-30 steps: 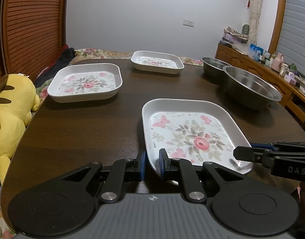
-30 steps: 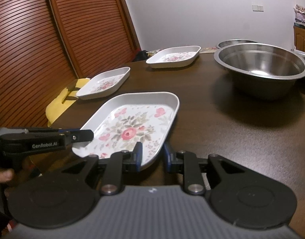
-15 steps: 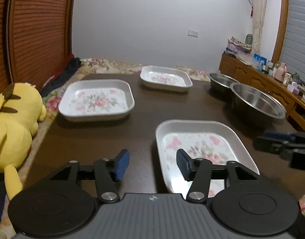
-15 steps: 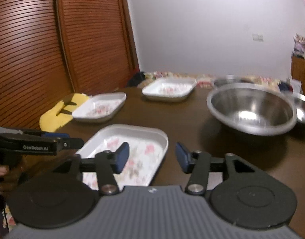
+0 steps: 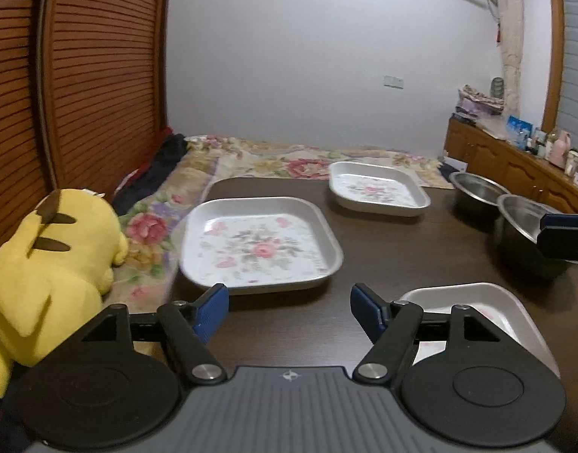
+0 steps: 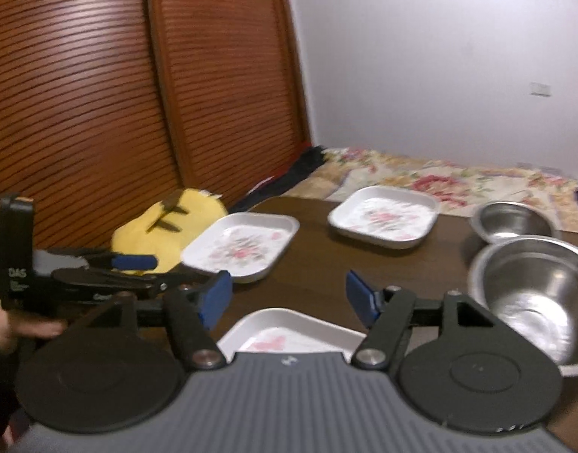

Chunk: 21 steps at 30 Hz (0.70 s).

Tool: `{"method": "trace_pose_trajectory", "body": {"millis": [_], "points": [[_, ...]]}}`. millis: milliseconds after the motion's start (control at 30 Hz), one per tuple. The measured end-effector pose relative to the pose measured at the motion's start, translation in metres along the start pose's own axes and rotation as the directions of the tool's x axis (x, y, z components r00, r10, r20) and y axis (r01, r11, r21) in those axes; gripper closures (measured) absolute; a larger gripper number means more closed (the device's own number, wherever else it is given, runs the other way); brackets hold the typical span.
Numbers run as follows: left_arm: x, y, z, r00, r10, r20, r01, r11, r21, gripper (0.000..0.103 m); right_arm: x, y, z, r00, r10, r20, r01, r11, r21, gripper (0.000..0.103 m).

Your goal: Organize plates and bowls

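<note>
1. Counter [image 5: 394, 260]: dark brown wood, glossy, rounded far edge.
2. 3 white floral plates on it. Near plate [image 5: 492, 309] sits by the front edge, partly hidden behind both grippers; middle plate [image 5: 260, 243] at the left side w/ its left edge overhanging the counter; far plate [image 5: 379, 188] toward the back.
3. 2 steel bowls on the right: large bowl [image 6: 534, 294] nearer, small bowl [image 6: 513, 221] just behind it, touching or nearly so; can't tell which.
4. Left gripper [image 5: 289, 309]: blue-padded fingers spread wide, nothing between them, above bare counter btw. near and middle plates.
5. Right gripper [image 6: 285, 298]: fingers also spread wide, empty, above the near plate's far rim.
6. Yellow plush toy [image 5: 47, 271] lies off the counter's left side on a floral bedspread [image 5: 289, 158] that runs behind the counter.
7. Room: slatted wooden doors [image 6: 138, 94] at left, plain pale wall [image 5: 326, 56] at back, wooden sideboard [image 5: 515, 170] w/ clutter at right.
</note>
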<state>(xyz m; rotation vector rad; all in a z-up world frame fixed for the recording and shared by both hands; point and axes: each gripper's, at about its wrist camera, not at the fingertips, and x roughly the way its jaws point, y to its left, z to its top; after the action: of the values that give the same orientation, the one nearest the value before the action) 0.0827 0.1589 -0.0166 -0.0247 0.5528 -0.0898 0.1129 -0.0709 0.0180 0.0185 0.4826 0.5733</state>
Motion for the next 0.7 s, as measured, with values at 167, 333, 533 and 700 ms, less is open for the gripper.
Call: {"method": "trace_pose_trajectory", "body": {"millis": [167, 333, 533, 700], "points": [[0.008, 0.027, 0.004, 0.999, 0.035, -0.012, -0.035, 0.999, -0.014, 0.028, 0.03, 0.007, 0.019, 0.997, 0.056, -0.062, -0.056, 0.998, 0.0, 0.036], [0.021, 0.048, 0.02, 0.999, 0.035, -0.009, -0.035, 0.999, -0.016, 0.025, 0.061, 0.009, 0.04, 0.992, 0.067, -0.11, -0.068, 0.998, -0.003, 0.036], [0.046, 0.067, 0.037, 1.0, -0.005, -0.017, 0.005, 1.0, -0.012, 0.025, 0.095, 0.008, 0.05, 0.986, 0.047, -0.159, -0.049, 0.999, -0.006, 0.036], [0.072, 0.085, 0.042, 0.998, -0.037, -0.042, 0.035, 0.999, -0.028, 0.026, 0.128, 0.007, 0.052, 0.977, 0.047, -0.207, -0.046, 0.999, 0.006, 0.036]]}}
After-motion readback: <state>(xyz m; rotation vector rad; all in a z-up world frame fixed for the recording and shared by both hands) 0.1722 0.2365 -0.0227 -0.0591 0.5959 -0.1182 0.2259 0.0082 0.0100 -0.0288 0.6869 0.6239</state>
